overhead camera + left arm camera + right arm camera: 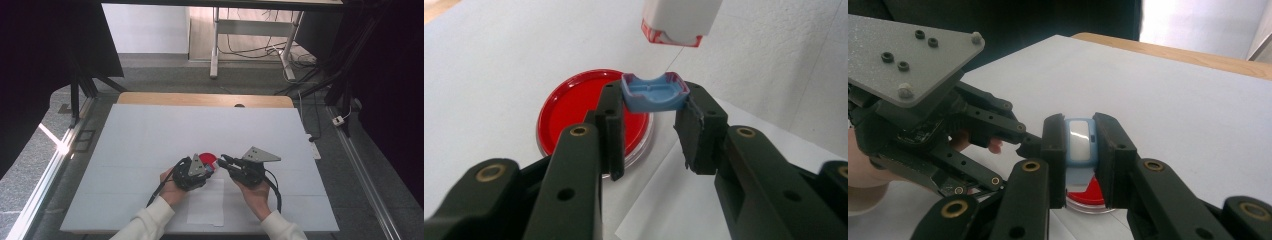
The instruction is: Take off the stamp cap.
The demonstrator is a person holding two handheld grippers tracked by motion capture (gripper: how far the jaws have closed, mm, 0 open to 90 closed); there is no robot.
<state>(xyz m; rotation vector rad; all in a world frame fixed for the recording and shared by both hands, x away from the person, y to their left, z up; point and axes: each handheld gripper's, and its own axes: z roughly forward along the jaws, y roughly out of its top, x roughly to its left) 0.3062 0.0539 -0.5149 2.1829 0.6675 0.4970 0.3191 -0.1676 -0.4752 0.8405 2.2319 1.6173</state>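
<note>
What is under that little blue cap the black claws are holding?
Below the blue cap, pinched by the left gripper, lies a red round dish on the white table. Part of the dish is covered by the jaws.

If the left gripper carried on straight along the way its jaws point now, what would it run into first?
Probably the white piece just beyond the blue cap that the left gripper pinches; the right gripper holds that piece. The red dish lies lower and to the side, so likely missed, though depth is hard to judge.
</note>
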